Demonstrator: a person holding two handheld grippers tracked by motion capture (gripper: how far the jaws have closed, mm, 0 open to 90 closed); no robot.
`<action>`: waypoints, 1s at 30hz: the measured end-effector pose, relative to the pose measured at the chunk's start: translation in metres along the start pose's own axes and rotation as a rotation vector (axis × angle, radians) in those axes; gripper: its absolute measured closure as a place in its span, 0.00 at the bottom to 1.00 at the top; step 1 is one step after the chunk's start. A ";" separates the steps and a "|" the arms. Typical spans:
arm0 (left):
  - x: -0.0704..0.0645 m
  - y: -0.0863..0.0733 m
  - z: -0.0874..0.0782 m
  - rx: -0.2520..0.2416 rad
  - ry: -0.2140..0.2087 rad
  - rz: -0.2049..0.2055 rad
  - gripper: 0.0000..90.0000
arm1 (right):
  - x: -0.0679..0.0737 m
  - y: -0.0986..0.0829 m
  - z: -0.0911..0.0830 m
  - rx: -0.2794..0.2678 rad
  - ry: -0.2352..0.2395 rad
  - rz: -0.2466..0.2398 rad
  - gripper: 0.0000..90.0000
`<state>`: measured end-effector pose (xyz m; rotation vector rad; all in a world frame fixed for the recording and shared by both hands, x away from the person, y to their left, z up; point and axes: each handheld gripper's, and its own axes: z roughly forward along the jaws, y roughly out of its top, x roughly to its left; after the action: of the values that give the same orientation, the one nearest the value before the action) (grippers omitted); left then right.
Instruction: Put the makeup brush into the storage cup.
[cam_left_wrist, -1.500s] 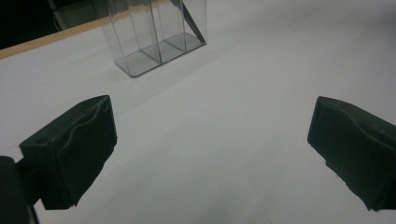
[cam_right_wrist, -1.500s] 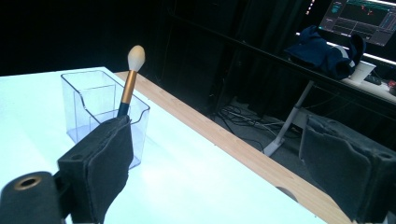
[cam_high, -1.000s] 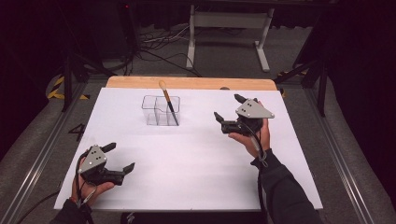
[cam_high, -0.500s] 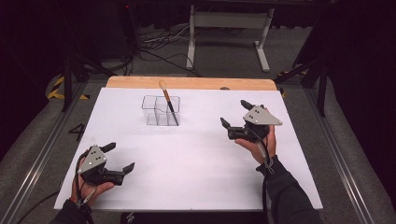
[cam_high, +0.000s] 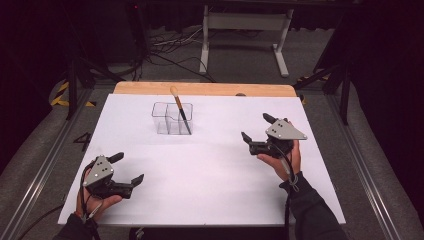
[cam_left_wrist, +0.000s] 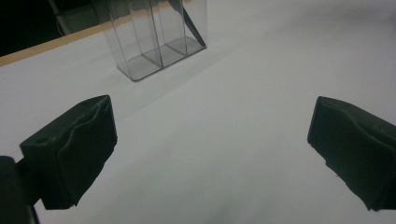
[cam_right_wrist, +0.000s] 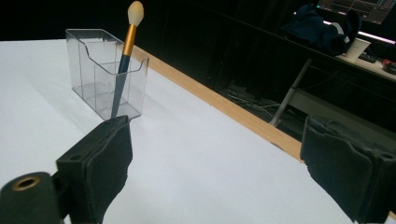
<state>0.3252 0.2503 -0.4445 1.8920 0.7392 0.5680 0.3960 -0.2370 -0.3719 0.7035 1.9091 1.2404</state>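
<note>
A clear plastic organizer (cam_high: 172, 118) with compartments stands on the white table (cam_high: 215, 170) at the far middle. A makeup brush (cam_high: 178, 107) with a gold ferrule and pale tip leans in its right compartment. My left gripper (cam_high: 128, 167) rests near the front left corner, open and holding nothing. My right gripper (cam_high: 255, 126) hovers at the right, open and holding nothing, a good way from the organizer. The left gripper view has the organizer (cam_left_wrist: 159, 32) far ahead between the spread jaws (cam_left_wrist: 210, 149). In the right gripper view the brush (cam_right_wrist: 125, 51) stands in the organizer (cam_right_wrist: 105, 74) beyond the left jaw.
A wooden strip (cam_high: 200, 89) runs along the table's far edge. Behind it are a white metal stand (cam_high: 245, 30) and cables on the floor. Metal rails (cam_high: 45, 160) run along both sides of the table.
My right gripper has drawn back toward the near right, away from the organizer, still open. The left gripper has not moved.
</note>
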 end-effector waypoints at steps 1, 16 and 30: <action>0.000 0.000 0.000 0.000 -0.002 -0.002 0.02 | 0.000 -0.001 -0.001 0.005 0.003 -0.004 0.11; -0.003 0.001 0.001 0.001 -0.009 0.009 0.02 | -0.003 -0.015 -0.013 0.041 -0.007 -0.002 0.11; -0.003 0.004 0.006 -0.002 -0.019 0.014 0.02 | -0.001 -0.029 -0.030 0.070 -0.011 -0.015 0.11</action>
<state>0.3276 0.2434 -0.4437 1.8997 0.7128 0.5585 0.3704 -0.2647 -0.3904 0.7296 1.9535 1.1632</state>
